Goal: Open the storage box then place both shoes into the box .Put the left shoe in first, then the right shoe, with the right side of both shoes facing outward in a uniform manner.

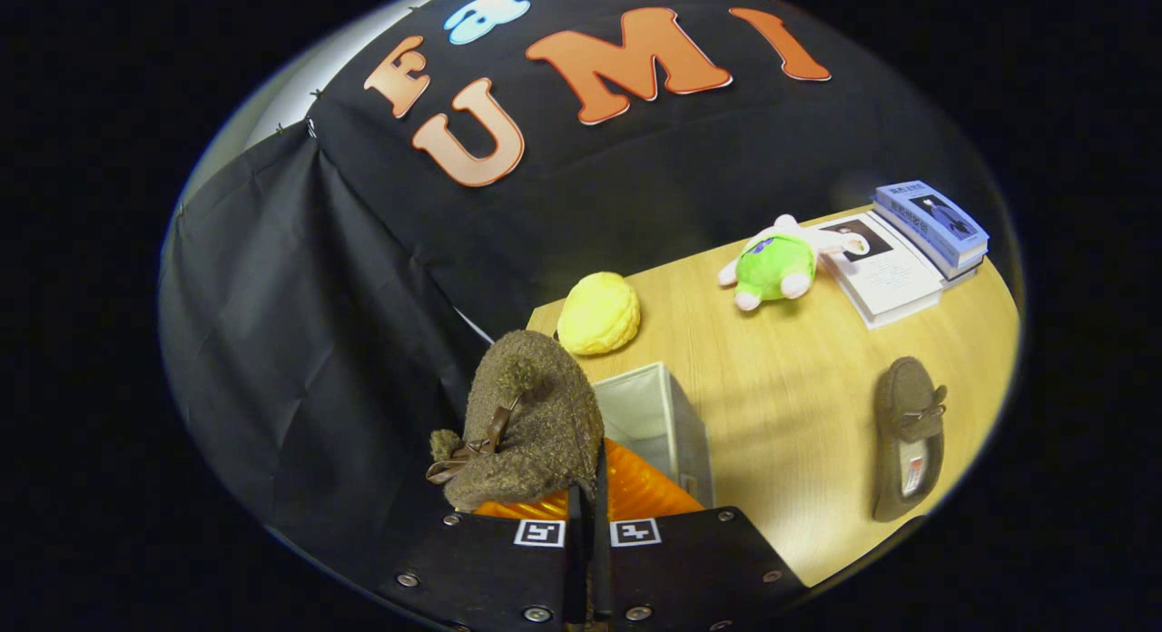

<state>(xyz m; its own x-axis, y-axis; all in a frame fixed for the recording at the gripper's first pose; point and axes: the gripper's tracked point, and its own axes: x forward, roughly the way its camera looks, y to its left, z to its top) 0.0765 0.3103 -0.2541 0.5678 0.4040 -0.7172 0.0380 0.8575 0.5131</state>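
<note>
A brown fuzzy shoe (pixel 531 423) with a small bow hangs toe-up right in front of me, its rim pinched in my gripper (pixel 587 505), whose fingers are pressed together on it. The held shoe hovers above the open grey storage box (pixel 676 419) at the table's near left corner. The box's inside shows pale walls. The second brown shoe (pixel 908 437) lies on the wooden table (pixel 790 387) to the right of the box, opening up, with a label inside.
A yellow round plush (pixel 599 314) sits just beyond the box. A green and white plush toy (pixel 781 264) lies further back, beside a stack of books (pixel 908 246) at the far right. Black cloth walls stand behind and left.
</note>
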